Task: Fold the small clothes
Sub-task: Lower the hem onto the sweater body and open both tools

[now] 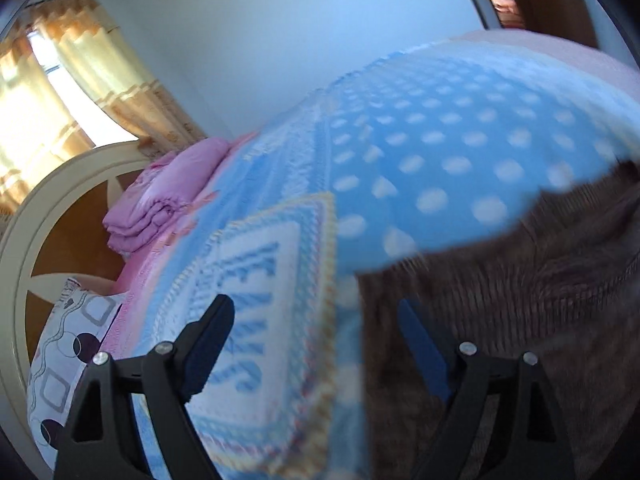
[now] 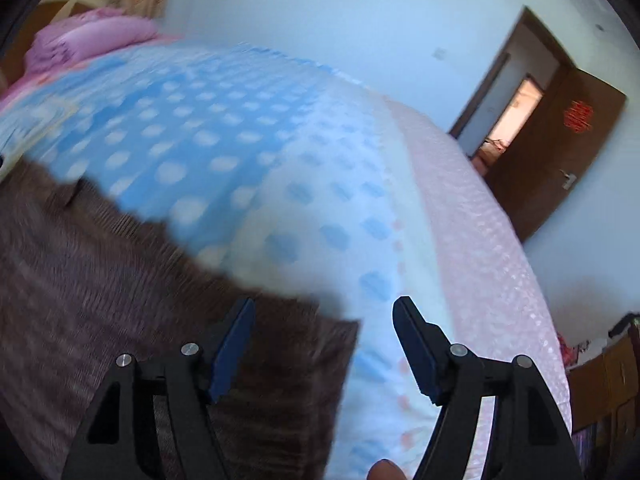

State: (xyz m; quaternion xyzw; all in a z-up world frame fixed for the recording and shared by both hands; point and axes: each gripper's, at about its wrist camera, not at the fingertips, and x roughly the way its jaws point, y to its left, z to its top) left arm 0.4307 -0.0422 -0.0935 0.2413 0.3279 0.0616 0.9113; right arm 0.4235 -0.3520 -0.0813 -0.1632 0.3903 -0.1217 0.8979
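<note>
Left claw: my left claw [image 1: 316, 332] stands wide open above the bed, with nothing between its fingers. One finger [image 1: 212, 344] hangs over the blanket, the other over the brown garment's edge.
Right claw: my right claw [image 2: 324, 340] is also spread wide and grips nothing. Its left finger [image 2: 234, 354] is over the garment and its right finger over the blanket.
Garment: I see the brown ribbed knit garment [image 2: 120, 288] lying on the blanket at the near side of the bed. Its corner falls between the right claw's fingers, and I cannot tell whether a pad touches it. In the left wrist view the same cloth [image 1: 520, 300] fills the lower right. The picture is blurred, so I cannot make out what kind of garment it is or how it is folded.
Blanket: a blue blanket with white dots [image 1: 440, 140] covers most of the bed, with a lettered panel [image 1: 256, 320] on it in front of my left claw.
Bed: a pink sheet [image 2: 480, 240] shows along the far edge.
Pink bedding: folded pink bedding [image 1: 160, 200] sits by the curved headboard [image 1: 24, 240], with a patterned pillow [image 1: 68, 352] beside it.
Room: an open brown door [image 2: 560, 152] is at the right, and curtains [image 1: 80, 60] hang at a bright window.
Hand: a fingertip [image 2: 386, 472] shows at the bottom edge of the right wrist view.
</note>
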